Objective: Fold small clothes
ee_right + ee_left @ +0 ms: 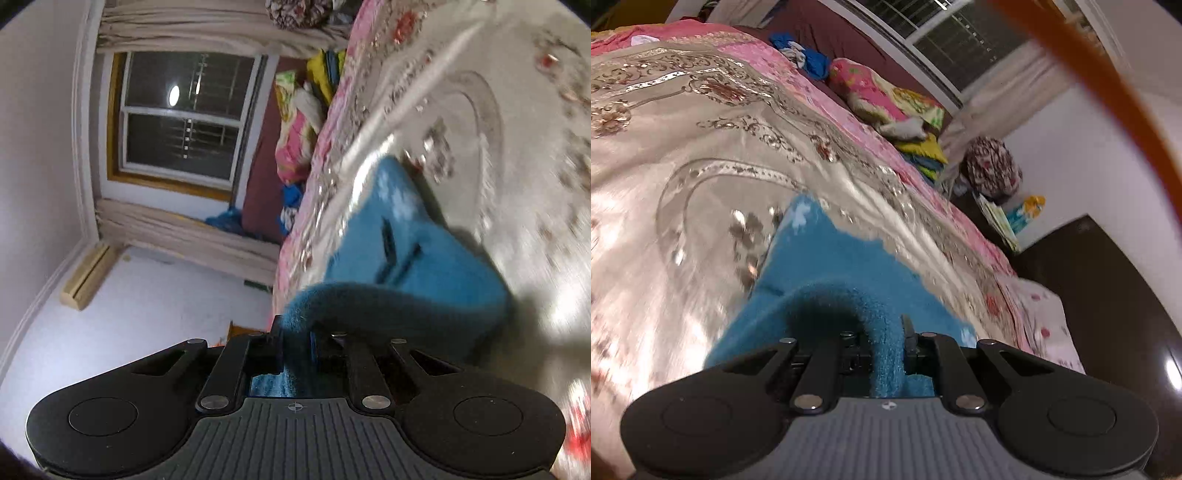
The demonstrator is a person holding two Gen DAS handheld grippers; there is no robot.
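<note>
As my left wrist view shows it, the left hand-held gripper (886, 354) is pinching a fold of the blue fleece garment (827, 266), which trails ahead of it onto the embroidered bedspread (701, 166); a pile of bright clothes (886, 99) lies far beyond. Right wrist view: my right hand-held gripper (295, 350) is clamped on another edge of the garment (406, 240), its remainder draped ahead on the bedspread (517, 147); a window (181, 110) stands beyond, left.

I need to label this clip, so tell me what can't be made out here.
- Left gripper fingertips: left view, buried in the blue garment.
- Right gripper fingertips: right view, wrapped by the same cloth.
- Garment type: both views, bunched and blurred.
- Bedspread pattern: motion blur.
</note>
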